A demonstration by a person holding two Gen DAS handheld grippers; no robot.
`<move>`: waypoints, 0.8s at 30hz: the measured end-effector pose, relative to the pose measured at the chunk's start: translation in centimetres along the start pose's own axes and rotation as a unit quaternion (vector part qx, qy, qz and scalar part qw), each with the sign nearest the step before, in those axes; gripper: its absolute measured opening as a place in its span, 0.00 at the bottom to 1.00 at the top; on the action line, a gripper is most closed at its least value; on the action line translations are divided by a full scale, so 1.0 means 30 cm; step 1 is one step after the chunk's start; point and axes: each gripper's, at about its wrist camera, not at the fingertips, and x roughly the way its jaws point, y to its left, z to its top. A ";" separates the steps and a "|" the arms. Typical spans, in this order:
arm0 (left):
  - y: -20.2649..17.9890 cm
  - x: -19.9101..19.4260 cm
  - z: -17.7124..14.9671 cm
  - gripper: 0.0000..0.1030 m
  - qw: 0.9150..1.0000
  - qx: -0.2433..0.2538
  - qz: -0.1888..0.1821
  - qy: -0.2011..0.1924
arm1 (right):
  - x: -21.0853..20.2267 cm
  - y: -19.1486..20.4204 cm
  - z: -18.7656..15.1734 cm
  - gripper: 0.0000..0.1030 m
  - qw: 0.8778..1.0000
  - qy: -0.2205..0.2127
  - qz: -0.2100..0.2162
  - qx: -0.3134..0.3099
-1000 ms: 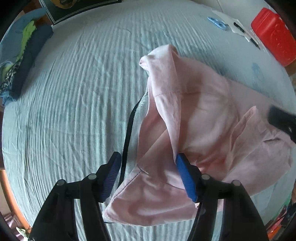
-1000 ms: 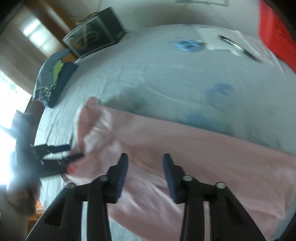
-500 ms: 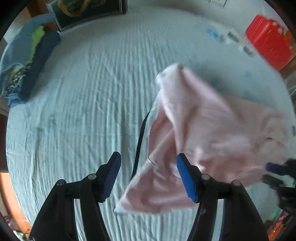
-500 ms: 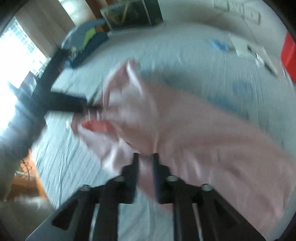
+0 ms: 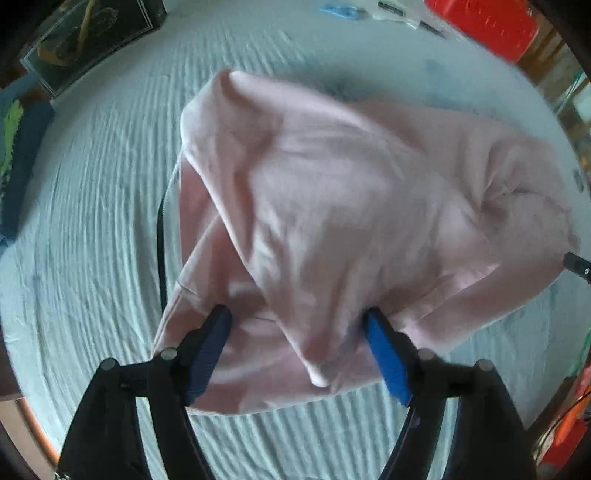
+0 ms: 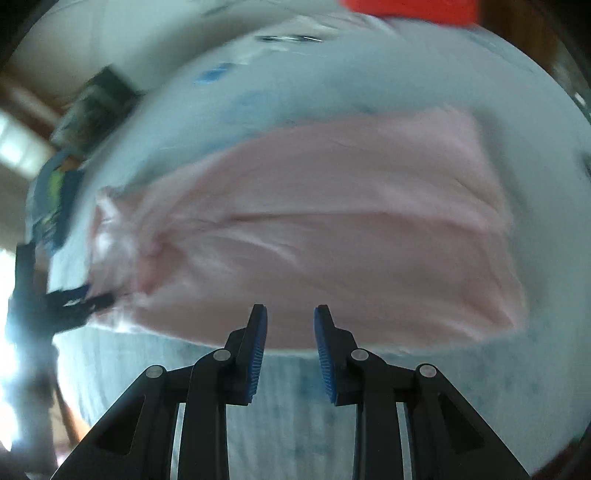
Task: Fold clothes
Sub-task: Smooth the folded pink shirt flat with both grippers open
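Observation:
A pale pink garment [image 5: 332,206] lies rumpled on the light blue bedsheet [image 5: 92,221], with a black strap [image 5: 160,251] along its left edge. My left gripper [image 5: 297,328] is open, its blue pads either side of a fold of the pink cloth. In the right wrist view the garment [image 6: 314,229] is spread wide across the bed. My right gripper [image 6: 290,321] is open just above its near edge, holding nothing. The left gripper [image 6: 74,299] shows at the garment's left end there. The right gripper's tip [image 5: 578,264] peeks in at the left wrist view's right edge.
A red plastic box [image 5: 484,26] and blue scissors [image 5: 338,10] sit at the far side of the bed. A framed dark picture [image 5: 85,37] leans at the far left. A pile of blue and green clothes [image 5: 14,155] lies at the left edge.
My right gripper was shut on the pink cloth half a second ago; now it is open and drawn back. The garment now lies more spread out. My left gripper has moved in over the cloth.

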 end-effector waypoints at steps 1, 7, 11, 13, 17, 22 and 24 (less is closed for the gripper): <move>-0.001 0.013 0.001 0.73 1.000 0.002 0.002 0.005 | 0.001 -0.033 -0.007 0.26 1.000 0.003 -0.004 0.015; -0.046 -0.033 -0.007 0.73 0.999 -0.001 -0.044 -0.026 | -0.061 -0.187 -0.048 0.30 0.996 -0.020 -0.009 0.083; -0.109 -0.055 -0.016 0.74 0.997 -0.022 -0.056 -0.052 | -0.142 -0.209 -0.040 0.37 0.996 -0.040 -0.016 0.072; -0.145 -0.048 -0.015 0.83 0.996 -0.036 -0.061 -0.059 | -0.173 -0.214 -0.028 0.39 0.997 -0.048 -0.018 0.051; -0.308 0.003 0.021 0.86 0.993 -0.078 -0.057 -0.061 | -0.224 -0.248 0.046 0.39 0.998 -0.067 -0.012 -0.014; -0.509 0.037 0.065 0.86 0.984 -0.156 -0.037 -0.082 | -0.213 -0.332 0.228 0.39 0.990 -0.059 0.017 -0.124; -0.608 0.055 0.065 0.86 0.975 -0.203 -0.021 -0.092 | -0.208 -0.350 0.293 0.39 0.982 -0.054 0.038 -0.180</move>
